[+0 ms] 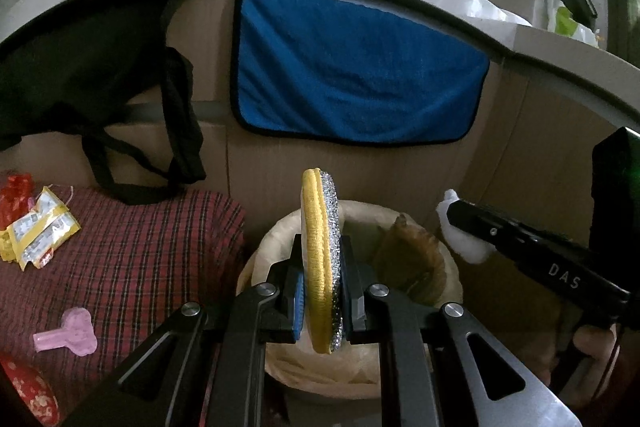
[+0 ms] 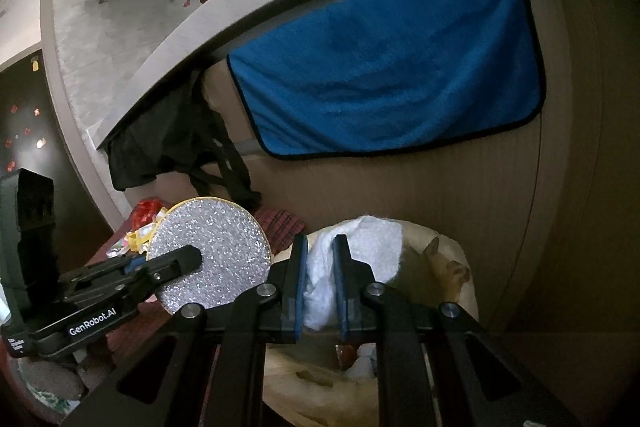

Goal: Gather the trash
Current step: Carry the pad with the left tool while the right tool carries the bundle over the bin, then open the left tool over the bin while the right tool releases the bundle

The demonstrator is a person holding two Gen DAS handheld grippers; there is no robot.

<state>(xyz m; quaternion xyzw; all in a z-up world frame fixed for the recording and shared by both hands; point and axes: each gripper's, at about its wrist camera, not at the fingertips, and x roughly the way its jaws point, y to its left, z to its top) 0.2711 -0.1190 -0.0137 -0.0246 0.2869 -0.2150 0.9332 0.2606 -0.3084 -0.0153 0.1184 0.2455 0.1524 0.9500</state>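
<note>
Both grippers loaded, both poised over the bin. Left gripper (image 1: pixel 322 267), lower centre of its own view, is clamped on a round scouring pad (image 1: pixel 320 259) held edge-on, yellow face one side, silver glitter the other; the right wrist view shows the same pad (image 2: pixel 212 255) flat-on at lower left. Right gripper (image 2: pixel 320 283), lower centre of its view, pinches a wad of white tissue (image 2: pixel 360 247), jaws nearly together with the paper bunched between them.

Lined trash bin (image 1: pixel 276 231) sits directly below and beyond both tools, at bottom centre in both views. Something brown (image 1: pixel 412 251) already lies inside, so some collecting looks done. Pad hangs above the bin's mouth; tissue above its near rim.

Left to do, by my reading: drop both items, then return for the rest. On the red plaid cloth (image 1: pixel 152 247), left of frame: yellow snack wrappers (image 1: pixel 36 227), red wrapper (image 1: pixel 16 195), a small pink plastic piece (image 1: pixel 68 331).

Blue towel (image 1: pixel 352 75) hangs behind, upper centre; not trash, I judge.
</note>
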